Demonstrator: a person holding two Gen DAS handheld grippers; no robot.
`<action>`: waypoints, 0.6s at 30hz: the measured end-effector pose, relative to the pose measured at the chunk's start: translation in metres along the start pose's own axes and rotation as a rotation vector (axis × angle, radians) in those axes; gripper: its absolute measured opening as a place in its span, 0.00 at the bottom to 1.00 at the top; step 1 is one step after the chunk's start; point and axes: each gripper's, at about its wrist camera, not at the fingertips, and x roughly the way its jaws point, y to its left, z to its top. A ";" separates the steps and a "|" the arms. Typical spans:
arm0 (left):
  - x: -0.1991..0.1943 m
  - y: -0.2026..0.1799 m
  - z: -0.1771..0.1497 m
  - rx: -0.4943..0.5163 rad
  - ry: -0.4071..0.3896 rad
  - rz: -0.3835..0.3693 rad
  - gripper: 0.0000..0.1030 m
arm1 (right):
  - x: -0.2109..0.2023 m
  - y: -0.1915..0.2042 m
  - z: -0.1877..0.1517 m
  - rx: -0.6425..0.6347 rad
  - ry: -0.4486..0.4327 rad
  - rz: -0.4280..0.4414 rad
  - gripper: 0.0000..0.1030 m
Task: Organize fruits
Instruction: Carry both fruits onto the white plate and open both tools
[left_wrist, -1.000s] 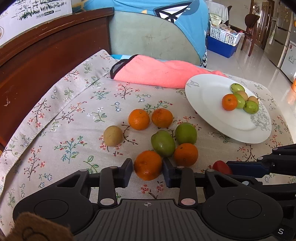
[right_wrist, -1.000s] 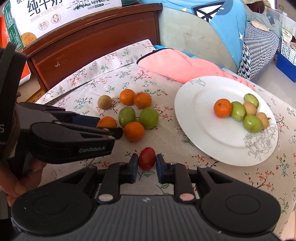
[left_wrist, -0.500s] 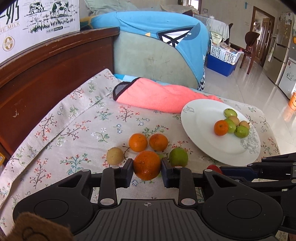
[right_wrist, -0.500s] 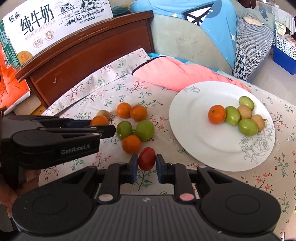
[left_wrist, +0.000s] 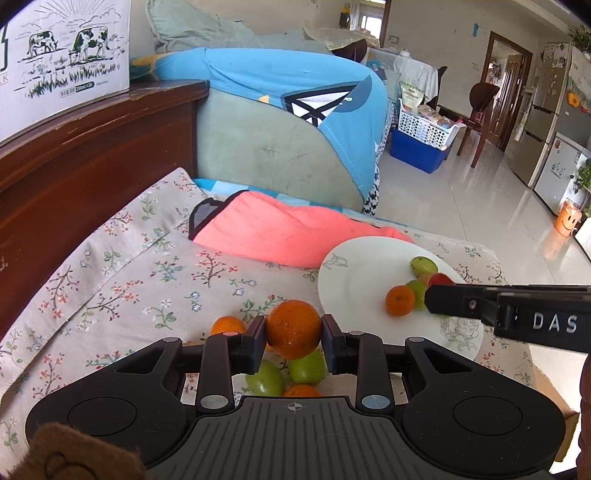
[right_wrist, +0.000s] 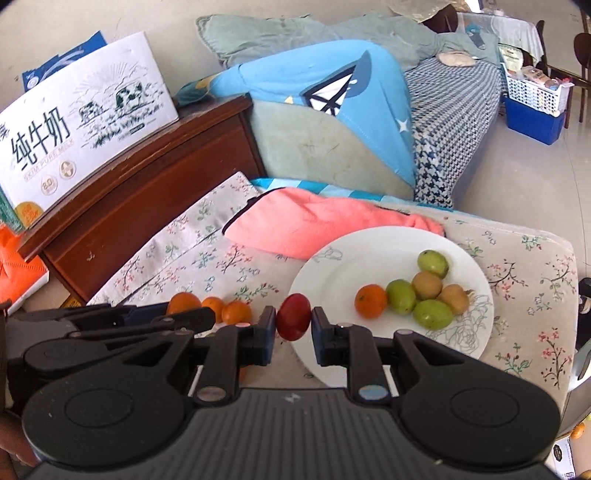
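Observation:
My left gripper (left_wrist: 293, 338) is shut on an orange (left_wrist: 293, 328) and holds it in the air above the loose fruit on the floral cloth: two green fruits (left_wrist: 306, 367), an orange (left_wrist: 228, 326) and another orange (left_wrist: 301, 390). My right gripper (right_wrist: 293, 326) is shut on a small red fruit (right_wrist: 293, 321), lifted at the left rim of the white plate (right_wrist: 332, 273). The plate holds an orange (right_wrist: 370, 301), green fruits (right_wrist: 400, 296) and brown fruits (right_wrist: 427, 284). The right gripper also shows in the left wrist view (left_wrist: 439, 291), over the plate (left_wrist: 354, 280).
A pink towel (left_wrist: 280, 232) lies behind the plate. A dark wooden headboard (left_wrist: 74, 162) with a milk carton box (right_wrist: 74, 136) runs along the left. A sofa with blue cloth (left_wrist: 280, 96) stands behind. The table edge drops to the tiled floor at right.
Both grippers have lifted their fruit off the cloth and moved up and toward the plate. The red fruit is now over the plate's edge.

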 end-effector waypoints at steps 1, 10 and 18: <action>0.002 -0.003 0.002 0.005 -0.002 -0.006 0.28 | -0.002 -0.005 0.005 0.020 -0.015 -0.008 0.20; 0.024 -0.017 0.017 0.006 0.009 -0.033 0.28 | -0.015 -0.048 0.025 0.216 -0.086 -0.061 0.20; 0.049 -0.029 0.020 0.034 0.040 -0.057 0.28 | 0.008 -0.064 0.010 0.370 0.026 -0.097 0.20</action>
